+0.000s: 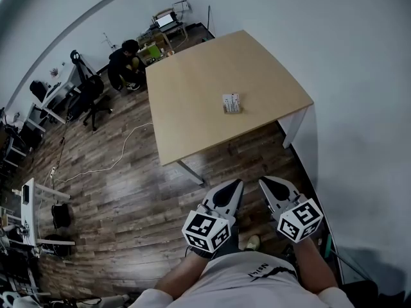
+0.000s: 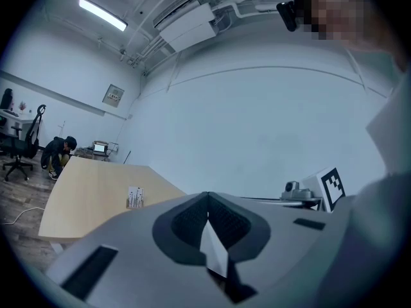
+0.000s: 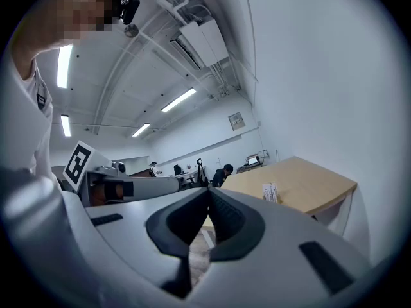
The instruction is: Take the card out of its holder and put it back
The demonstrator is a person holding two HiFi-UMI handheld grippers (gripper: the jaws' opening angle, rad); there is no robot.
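The card (image 1: 231,99) is being kept upright in its holder (image 1: 232,110) near the middle of the wooden table (image 1: 192,88). The left gripper (image 1: 236,186) and right gripper (image 1: 264,185) are being held well short of the table (over the plank floor (image 1: 128,197)), each with jaws pressed together on nothing. A crouching person (image 1: 123,63) is being seen beyond the table's far corner.

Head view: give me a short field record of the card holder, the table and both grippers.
card holder: stands on the table, right of its middle
card: white, seemingly upright in the holder
table: light wood, well ahead of both grippers
left gripper: jaws together, nothing between them, held near the body
right gripper: jaws together, nothing between them, beside the left one
task state: not yet begun, holder untouched
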